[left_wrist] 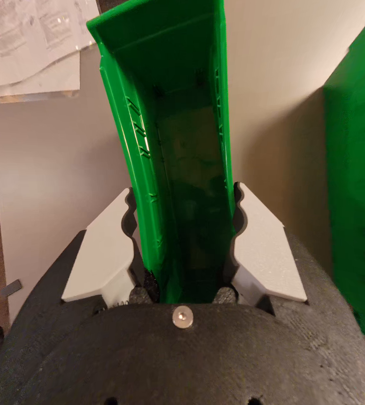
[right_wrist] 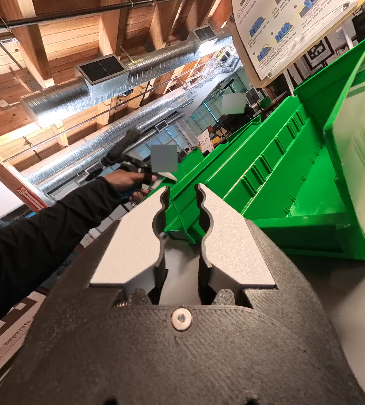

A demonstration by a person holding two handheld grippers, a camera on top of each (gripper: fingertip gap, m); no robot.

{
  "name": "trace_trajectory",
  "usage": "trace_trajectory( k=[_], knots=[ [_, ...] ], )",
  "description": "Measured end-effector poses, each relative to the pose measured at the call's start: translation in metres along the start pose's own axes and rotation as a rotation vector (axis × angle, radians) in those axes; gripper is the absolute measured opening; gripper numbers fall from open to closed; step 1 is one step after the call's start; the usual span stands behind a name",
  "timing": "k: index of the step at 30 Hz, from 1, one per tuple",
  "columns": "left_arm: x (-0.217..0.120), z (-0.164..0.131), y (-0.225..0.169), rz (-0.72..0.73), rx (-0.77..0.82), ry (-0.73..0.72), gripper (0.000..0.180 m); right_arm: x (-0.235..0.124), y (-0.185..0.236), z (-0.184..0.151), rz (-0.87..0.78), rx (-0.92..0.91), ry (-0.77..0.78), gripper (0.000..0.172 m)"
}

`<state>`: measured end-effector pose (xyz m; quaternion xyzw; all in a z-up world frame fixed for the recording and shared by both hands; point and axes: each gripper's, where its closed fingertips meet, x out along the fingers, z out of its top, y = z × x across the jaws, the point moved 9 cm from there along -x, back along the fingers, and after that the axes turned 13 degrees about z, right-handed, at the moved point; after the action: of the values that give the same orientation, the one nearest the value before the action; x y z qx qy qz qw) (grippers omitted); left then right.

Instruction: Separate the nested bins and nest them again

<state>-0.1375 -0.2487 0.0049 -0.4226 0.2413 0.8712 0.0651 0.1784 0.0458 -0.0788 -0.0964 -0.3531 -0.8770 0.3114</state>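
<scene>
In the left wrist view a narrow green bin runs away from me between my fingers. My left gripper is shut on it, with one black pad against each long outer wall near its near end. A second green bin shows blurred at the right edge. In the right wrist view my right gripper stands open by a narrow gap with nothing in it. The end of a narrow green bin shows beyond the fingertips. The left gripper is at that bin's left wall, held by a hand. Wider green bins lie to the right.
A person's black-sleeved arm reaches in from the left. An instruction sheet hangs at the upper right. Papers are pinned on the wall at the upper left. The grey tabletop shows under the bins.
</scene>
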Motion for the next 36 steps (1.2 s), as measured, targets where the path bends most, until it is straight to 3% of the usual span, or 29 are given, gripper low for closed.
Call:
trace_trajectory(
  k=[9, 12, 15, 19, 24, 36],
  knots=[
    [-0.149, 0.051, -0.007, -0.257, -0.08, -0.235, 0.089, 0.001, -0.001, 0.0, -0.003, 0.004, 0.003, 0.024],
    [-0.178, 0.058, -0.029, -0.362, -0.088, -0.248, 0.09, 0.0, -0.001, 0.0, -0.003, 0.009, -0.004, 0.024],
    [-0.176, 0.051, -0.064, -0.501, -0.102, -0.19, 0.09, 0.0, -0.001, 0.0, -0.002, 0.012, -0.005, 0.024],
    [-0.149, 0.039, -0.108, -0.615, -0.094, -0.089, 0.091, -0.003, -0.002, 0.002, 0.015, 0.038, -0.022, 0.024],
    [-0.118, 0.036, -0.125, -0.506, -0.087, -0.067, 0.092, -0.008, -0.007, 0.006, 0.029, 0.088, -0.053, 0.023],
    [-0.095, 0.038, -0.142, -0.269, -0.032, -0.076, 0.1, -0.01, -0.009, 0.007, 0.048, 0.125, -0.063, 0.022]
  ],
)
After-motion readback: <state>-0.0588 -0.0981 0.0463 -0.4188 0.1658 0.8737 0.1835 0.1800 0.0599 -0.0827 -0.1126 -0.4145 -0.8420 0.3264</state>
